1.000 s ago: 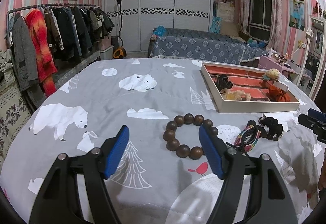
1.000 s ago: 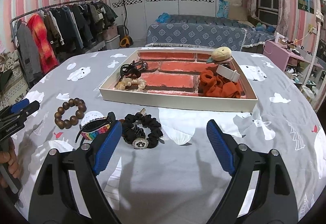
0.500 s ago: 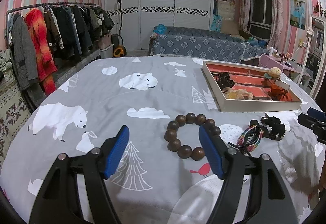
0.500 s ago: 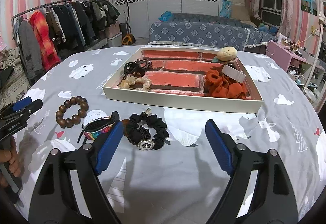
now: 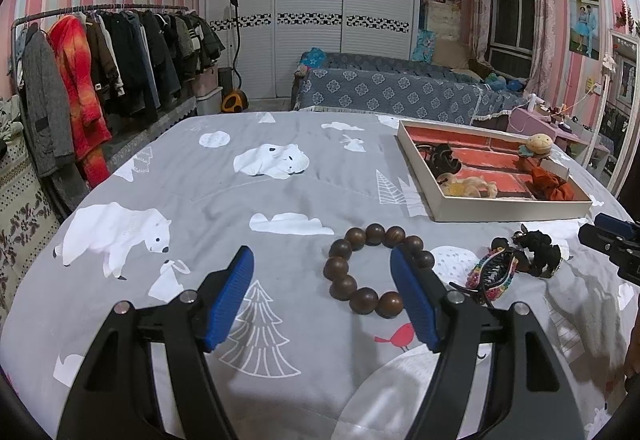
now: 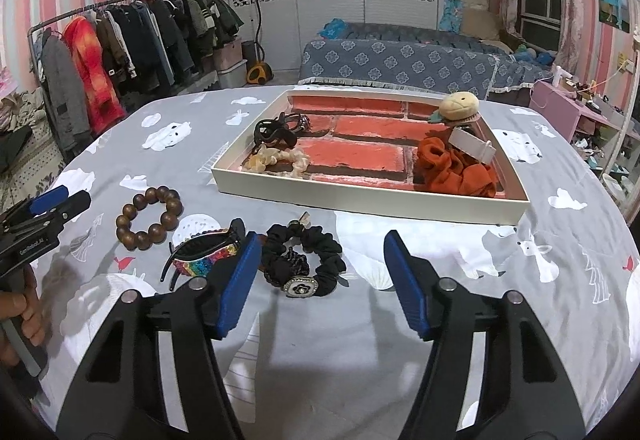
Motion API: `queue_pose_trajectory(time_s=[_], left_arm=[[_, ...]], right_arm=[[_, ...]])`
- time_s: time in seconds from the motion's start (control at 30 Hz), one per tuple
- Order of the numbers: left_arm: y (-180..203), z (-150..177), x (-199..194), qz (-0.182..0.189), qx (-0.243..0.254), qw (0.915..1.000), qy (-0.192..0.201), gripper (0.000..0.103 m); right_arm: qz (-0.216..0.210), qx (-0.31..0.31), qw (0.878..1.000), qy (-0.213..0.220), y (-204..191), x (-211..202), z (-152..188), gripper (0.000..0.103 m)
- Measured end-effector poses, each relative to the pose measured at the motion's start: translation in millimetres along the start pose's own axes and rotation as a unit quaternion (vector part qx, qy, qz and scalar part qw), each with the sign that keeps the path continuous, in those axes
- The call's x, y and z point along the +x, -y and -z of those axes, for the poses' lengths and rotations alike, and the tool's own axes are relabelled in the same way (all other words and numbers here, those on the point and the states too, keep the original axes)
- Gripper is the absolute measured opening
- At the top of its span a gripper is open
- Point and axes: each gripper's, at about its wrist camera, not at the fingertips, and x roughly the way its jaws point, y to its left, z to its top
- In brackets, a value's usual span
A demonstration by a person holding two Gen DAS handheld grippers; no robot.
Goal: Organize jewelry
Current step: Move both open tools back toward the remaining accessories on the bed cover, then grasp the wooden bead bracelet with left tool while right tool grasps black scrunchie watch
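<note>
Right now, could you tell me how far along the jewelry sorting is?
Partly done: the tray already holds an orange scrunchie, a black clip and a few other pieces. Nothing is in hand; both grippers are open. The bead bracelet, rainbow clip and black scrunchie remain on the bedspread.

The only legible lettering is white print reading roughly "GenRobot.AI" on the black body of the left claw (image 6: pixel 44 205), seen from the right wrist.
</note>
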Motion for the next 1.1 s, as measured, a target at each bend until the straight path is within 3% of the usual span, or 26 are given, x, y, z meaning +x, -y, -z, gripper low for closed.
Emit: queue_pose_trajectory(time_s=[0.8, 1.1], left_arm=[[-2, 2, 10, -0.008, 0.005, 0.9999, -0.013, 0.07], [1, 0, 13, -0.005, 0.006, 0.9999, -0.012, 0.07]], right_arm=[[-0.009, 0.003, 1.0, -0.016, -5, 7, 6, 0.057], [-0.031, -0.004, 0.999, -0.017, -14, 11, 4, 0.052]])
